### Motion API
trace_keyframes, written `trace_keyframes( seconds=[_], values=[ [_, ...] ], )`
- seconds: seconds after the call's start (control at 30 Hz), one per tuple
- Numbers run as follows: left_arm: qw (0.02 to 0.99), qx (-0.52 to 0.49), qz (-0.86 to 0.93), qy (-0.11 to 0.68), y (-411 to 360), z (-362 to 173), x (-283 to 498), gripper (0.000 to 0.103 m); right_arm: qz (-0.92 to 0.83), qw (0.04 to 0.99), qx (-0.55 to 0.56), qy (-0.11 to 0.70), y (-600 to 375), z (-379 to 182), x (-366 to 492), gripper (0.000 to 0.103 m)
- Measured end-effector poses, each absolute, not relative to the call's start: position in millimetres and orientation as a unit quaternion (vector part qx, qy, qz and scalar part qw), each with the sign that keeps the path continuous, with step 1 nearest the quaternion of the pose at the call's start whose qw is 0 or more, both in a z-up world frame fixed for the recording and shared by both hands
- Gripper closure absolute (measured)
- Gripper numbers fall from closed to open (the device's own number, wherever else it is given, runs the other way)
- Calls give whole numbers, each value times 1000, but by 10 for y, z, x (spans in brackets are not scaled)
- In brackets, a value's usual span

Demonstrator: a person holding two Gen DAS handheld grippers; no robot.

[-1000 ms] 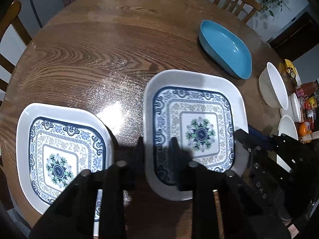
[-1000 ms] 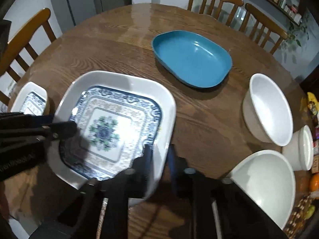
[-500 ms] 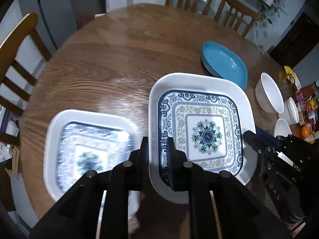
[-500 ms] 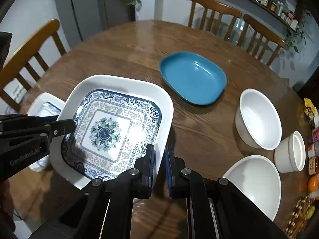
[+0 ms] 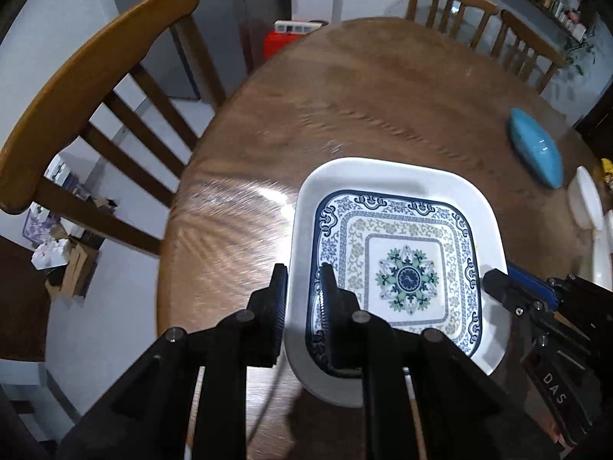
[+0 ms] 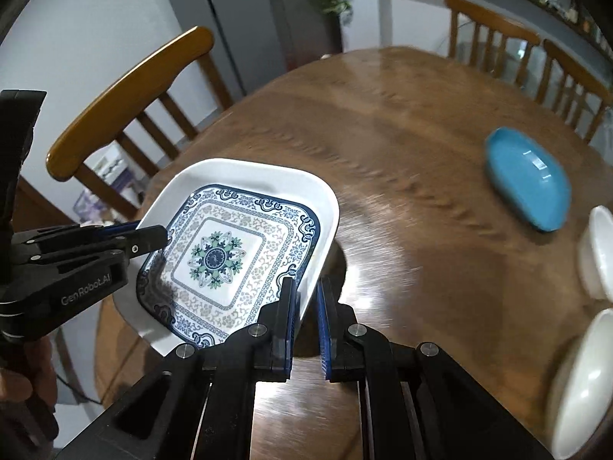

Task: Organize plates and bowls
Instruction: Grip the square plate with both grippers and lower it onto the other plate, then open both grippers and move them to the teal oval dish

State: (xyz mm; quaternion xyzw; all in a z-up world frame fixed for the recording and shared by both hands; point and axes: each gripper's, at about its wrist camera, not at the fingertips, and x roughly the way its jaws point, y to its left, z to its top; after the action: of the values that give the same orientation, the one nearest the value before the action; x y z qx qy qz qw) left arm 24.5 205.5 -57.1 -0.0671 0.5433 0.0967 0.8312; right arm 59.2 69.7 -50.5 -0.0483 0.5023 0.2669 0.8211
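Note:
A square white plate with a blue floral pattern (image 5: 398, 253) (image 6: 230, 245) is held in the air above the round wooden table (image 5: 345, 107). My left gripper (image 5: 302, 287) is shut on its left rim. My right gripper (image 6: 306, 291) is shut on its right rim; it also shows in the left wrist view (image 5: 509, 291). The left gripper shows in the right wrist view (image 6: 153, 237). A blue oval dish (image 6: 528, 184) (image 5: 536, 153) lies at the far right. The second patterned plate is out of view.
White bowls (image 6: 590, 379) (image 6: 601, 253) stand at the right edge of the table, one also in the left wrist view (image 5: 586, 199). Wooden chairs stand at the left (image 5: 95, 88) (image 6: 126, 103) and at the back (image 6: 494, 34).
Both grippers have lifted the patterned plate off the table and carried it leftward. The other patterned plate, seen at the left before, has dropped out of view beneath.

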Motion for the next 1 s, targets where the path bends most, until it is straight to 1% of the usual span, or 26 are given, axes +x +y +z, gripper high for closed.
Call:
trace_keyframes(
  seconds=[0.13, 0.4, 0.6, 0.77, 1.0],
  values=[
    [829, -55, 92, 549, 2140, -684, 251, 89, 267, 813, -43, 516, 808, -660, 533, 91],
    [829, 2, 65, 556, 1937, -665, 375, 89, 237, 817, -49, 523, 777, -739, 531, 91],
    [827, 27, 45, 560, 1706, -676, 372, 89, 213, 820, -38, 530, 551, -740, 564, 91],
    [827, 17, 27, 561, 1613, -656, 386, 88, 192, 823, -33, 533, 372, -740, 590, 91],
    [819, 30, 11, 574, 1484, -703, 417, 87, 181, 828, -40, 529, 258, -670, 582, 91]
  ],
)
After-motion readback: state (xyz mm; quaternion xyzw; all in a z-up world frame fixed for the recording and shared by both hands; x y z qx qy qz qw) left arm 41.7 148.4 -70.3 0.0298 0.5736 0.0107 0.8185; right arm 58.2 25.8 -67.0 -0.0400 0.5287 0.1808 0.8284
